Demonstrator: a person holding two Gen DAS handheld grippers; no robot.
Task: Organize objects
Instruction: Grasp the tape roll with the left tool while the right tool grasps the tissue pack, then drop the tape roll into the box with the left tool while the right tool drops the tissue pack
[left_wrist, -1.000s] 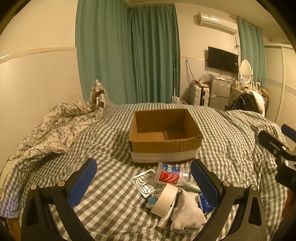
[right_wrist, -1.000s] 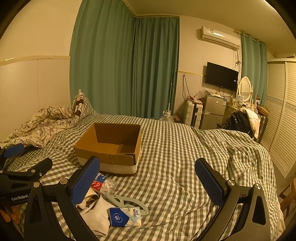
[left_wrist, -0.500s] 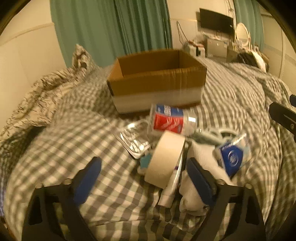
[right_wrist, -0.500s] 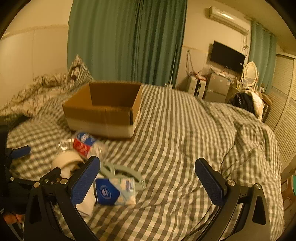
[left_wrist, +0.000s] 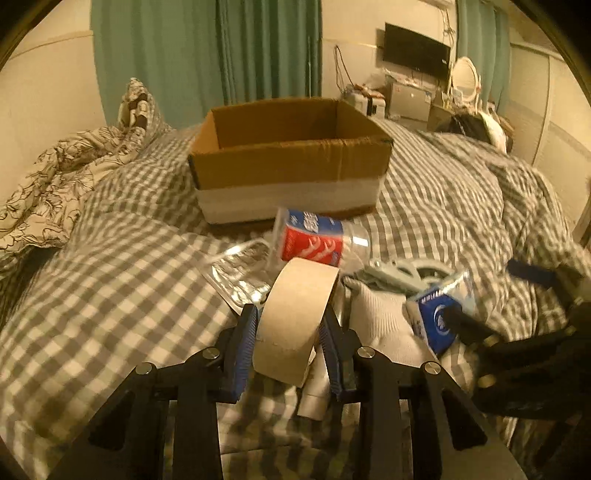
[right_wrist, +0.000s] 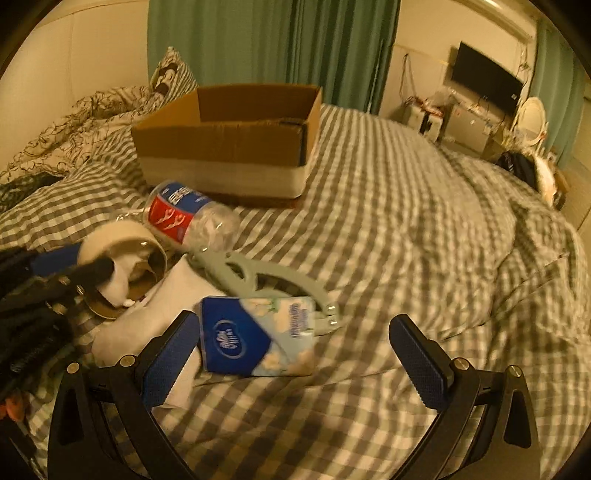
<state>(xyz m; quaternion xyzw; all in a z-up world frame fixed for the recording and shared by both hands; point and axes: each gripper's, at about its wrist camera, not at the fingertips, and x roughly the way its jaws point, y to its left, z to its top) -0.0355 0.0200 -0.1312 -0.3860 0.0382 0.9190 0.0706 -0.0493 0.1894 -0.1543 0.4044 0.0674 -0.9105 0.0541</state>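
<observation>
Blue-padded left gripper (left_wrist: 290, 345) clamped on tape roll (left_wrist: 295, 321) in bed clutter | right gripper (right_wrist: 291, 360) spread wide, holding nothing, over tissue pack (right_wrist: 255, 338) | cardboard box (left_wrist: 288, 162) behind on checked duvet (right_wrist: 406, 240) | green curtains (left_wrist: 266, 48)

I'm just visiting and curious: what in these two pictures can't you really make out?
- Box floor: both views, near wall hides it.
- White tube: left view, tape and left tongs cover most.
- Bottle label: blurred, unreadable.
- Clutter under TV: too small.
</observation>
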